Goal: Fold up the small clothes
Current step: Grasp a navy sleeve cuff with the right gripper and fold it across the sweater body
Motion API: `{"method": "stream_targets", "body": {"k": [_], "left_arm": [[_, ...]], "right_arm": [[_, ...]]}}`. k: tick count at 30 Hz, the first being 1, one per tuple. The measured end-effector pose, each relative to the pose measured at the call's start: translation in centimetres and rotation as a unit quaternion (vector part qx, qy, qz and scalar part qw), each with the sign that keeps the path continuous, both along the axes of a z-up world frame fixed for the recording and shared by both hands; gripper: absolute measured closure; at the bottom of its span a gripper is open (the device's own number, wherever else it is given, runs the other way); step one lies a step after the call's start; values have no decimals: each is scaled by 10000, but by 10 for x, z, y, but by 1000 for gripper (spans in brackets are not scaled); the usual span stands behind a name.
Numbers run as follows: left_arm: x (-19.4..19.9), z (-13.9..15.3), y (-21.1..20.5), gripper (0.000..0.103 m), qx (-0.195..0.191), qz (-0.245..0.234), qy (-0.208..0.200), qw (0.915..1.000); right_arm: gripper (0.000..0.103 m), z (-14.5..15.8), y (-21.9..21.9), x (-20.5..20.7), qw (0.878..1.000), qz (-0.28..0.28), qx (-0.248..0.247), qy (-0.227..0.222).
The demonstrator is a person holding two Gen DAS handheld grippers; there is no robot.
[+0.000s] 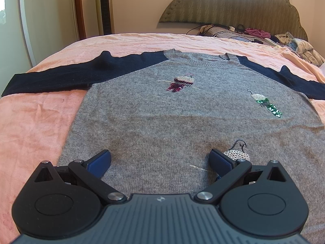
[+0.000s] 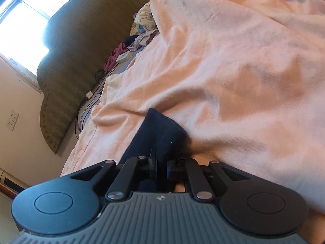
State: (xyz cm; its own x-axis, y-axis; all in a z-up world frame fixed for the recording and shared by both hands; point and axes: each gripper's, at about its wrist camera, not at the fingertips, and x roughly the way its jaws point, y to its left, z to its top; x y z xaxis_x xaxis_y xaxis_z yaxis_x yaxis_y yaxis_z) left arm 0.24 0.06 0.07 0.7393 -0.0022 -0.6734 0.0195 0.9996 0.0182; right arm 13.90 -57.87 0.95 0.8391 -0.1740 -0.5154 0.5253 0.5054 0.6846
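1. Sweater [image 1: 162, 109], grey-bodied with navy sleeves, is shown laid flat and face up on the peach bedspread [image 1: 36, 126], neckline toward the headboard [image 1: 233, 6].
2. Left of the sweater's body, the left sleeve [image 1: 52, 79] is seen stretched straight out, untouched.
3. Over the sweater's lower hem, the left gripper [image 1: 160, 160] is held with fingers spread wide; nothing is gripped.
4. Right of the sweater's body, the right sleeve [image 2: 156, 134] is pinched near its cuff by the right gripper [image 2: 161, 167], jaws pressed together on the fabric.
5. For a clean fold, the pinched sleeve is best carried flat across the chest, kept taut, and the body steadied by the free gripper.
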Motion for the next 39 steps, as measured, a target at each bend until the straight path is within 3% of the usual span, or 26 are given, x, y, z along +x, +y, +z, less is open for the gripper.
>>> {"method": "stream_targets", "body": {"k": [2,4,8,11,13,14,15,16,17,20,22,23,25,27,28,29,30,33,35,36,37,39], "left_arm": [[0,0,0,0,1,0,-2,10000],[0,0,0,0,-4,0,0,10000],[0,1,0,0,-7,-2,0,10000],[0,1,0,0,-6,-4,0,10000],[0,1,0,0,-11,-12,0,10000],[0,1,0,0,-16,-28,-2,10000],[0,1,1,0,-35,-48,-8,10000],[0,2,2,0,-75,-80,-21,9999],[-1,2,5,0,-162,-118,-41,9998],[-3,8,18,0,-614,-140,-87,9980],[8,18,28,0,-1226,-168,16,9923],[16,24,34,0,-1698,-249,29,9852],[43,34,43,0,-2842,-356,110,9580],[80,30,42,0,-3700,-420,526,9266],[99,23,38,0,-3951,-457,720,9147],[116,17,33,0,-3986,-423,841,9123],[131,11,25,0,-3878,-359,973,9159],[156,8,-1,0,-3442,-423,910,9335],[165,10,-16,20,-3214,-485,936,9411],[168,11,-24,69,-3090,-567,985,9442],[172,11,-31,98,-2891,-611,1103,9490],[172,12,-42,98,-2514,-676,1079,9595]], "right_arm": [[88,23,31,-1,9982,424,-96,-403],[88,52,84,8,9891,1205,-441,-720],[88,76,208,30,9499,2876,-523,-1104],[88,64,288,46,9253,3660,-424,-904],[80,53,334,52,9151,3948,-609,-544],[62,49,349,50,9123,4024,-629,-436],[53,48,359,42,9125,4019,-624,-446],[39,49,364,30,9143,3965,-624,-546],[36,51,365,16,9146,3934,-617,-697],[36,49,351,-23,9106,3987,-745,-796],[36,42,337,-43,9117,3910,-1065,-677],[36,35,329,-52,9142,3828,-1189,-590],[36,23,315,-64,9210,3671,-1220,-457],[36,8,301,-68,9316,3524,-802,-389],[35,5,296,-69,9344,3471,-593,-546],[28,5,294,-70,9348,3454,-539,-635],[26,3,293,-69,9345,3458,-520,-658],[24,2,295,-68,9318,3526,-541,-675],[22,1,295,-68,9306,3553,-492,-733],[21,1,294,-68,9306,3552,-454,-759],[20,1,293,-68,9306,3550,-422,-785],[19,1,294,-68,9300,3561,-400,-823]]}}
